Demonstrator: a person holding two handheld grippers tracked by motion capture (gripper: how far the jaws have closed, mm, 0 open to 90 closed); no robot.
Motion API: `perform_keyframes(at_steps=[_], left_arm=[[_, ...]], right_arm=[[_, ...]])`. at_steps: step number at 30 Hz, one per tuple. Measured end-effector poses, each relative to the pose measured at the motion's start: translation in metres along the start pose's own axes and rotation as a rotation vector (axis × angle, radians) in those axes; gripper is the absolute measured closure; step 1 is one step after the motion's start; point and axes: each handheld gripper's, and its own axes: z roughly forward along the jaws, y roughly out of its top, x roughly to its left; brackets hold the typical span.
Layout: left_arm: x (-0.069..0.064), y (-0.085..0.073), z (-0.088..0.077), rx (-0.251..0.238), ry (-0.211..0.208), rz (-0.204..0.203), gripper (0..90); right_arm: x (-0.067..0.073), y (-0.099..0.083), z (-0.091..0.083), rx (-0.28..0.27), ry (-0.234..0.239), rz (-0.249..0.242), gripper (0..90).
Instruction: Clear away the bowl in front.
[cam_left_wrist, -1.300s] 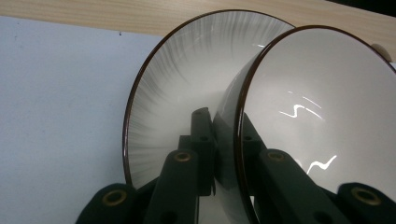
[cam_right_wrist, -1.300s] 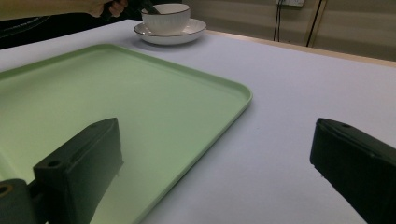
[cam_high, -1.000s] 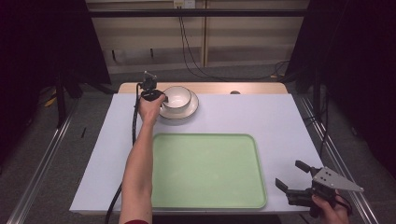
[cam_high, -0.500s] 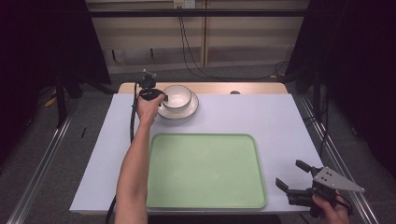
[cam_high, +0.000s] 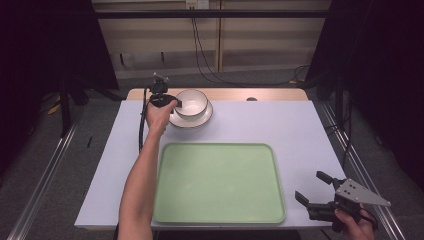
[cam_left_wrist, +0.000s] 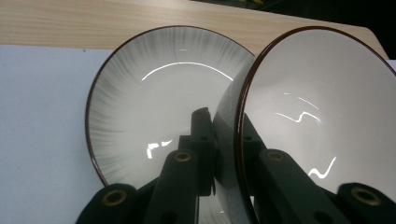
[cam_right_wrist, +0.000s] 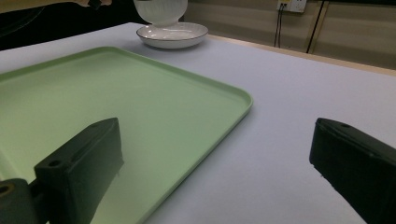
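Note:
A white bowl (cam_high: 193, 101) with a dark rim hangs tilted just over a white plate (cam_high: 205, 118) at the table's far side. My left gripper (cam_high: 176, 103) is shut on the bowl's near-left rim. In the left gripper view one jaw sits inside the bowl (cam_left_wrist: 317, 107) and the other outside, with the plate (cam_left_wrist: 154, 107) behind and the left gripper (cam_left_wrist: 224, 127) pinching the wall. My right gripper (cam_high: 310, 186) stands open over the table's front right corner, nothing between its jaws. From there the bowl (cam_right_wrist: 161, 11) and plate (cam_right_wrist: 172, 33) show far off.
A large pale green tray (cam_high: 217, 182) lies bare in the middle of the white table cover (cam_high: 300, 130); the right gripper view shows its rim (cam_right_wrist: 233, 100) close by. A wooden table edge (cam_high: 260, 93) runs behind the plate. Dark curtains flank the table.
The left hand has risen a little with the bowl, which now tilts above the plate. The right gripper has kept still.

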Motion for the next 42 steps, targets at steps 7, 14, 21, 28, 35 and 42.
perform_keyframes(at_steps=[7,14,21,28,35,42], left_arm=[[-0.011,-0.002,-0.004,0.009,-0.035,0.046,82.5],[-0.020,-0.006,-0.011,0.002,-0.063,0.047,82.5],[-0.034,-0.013,-0.017,0.020,-0.086,0.102,82.5],[-0.050,-0.019,-0.023,0.041,-0.117,0.137,82.5],[-0.059,-0.028,-0.021,0.062,-0.141,0.158,82.6],[-0.074,-0.035,-0.021,0.083,-0.167,0.196,82.5]], right_arm=[[-0.001,0.000,0.000,0.000,-0.001,0.000,2.0],[0.000,0.000,-0.001,-0.014,0.000,-0.001,2.0],[0.002,0.001,0.000,-0.017,0.001,-0.012,2.0],[0.002,0.002,0.001,-0.016,0.003,-0.018,1.9],[0.001,0.002,0.001,-0.019,0.000,-0.020,2.0],[0.002,0.002,0.001,-0.019,0.002,-0.021,1.9]])
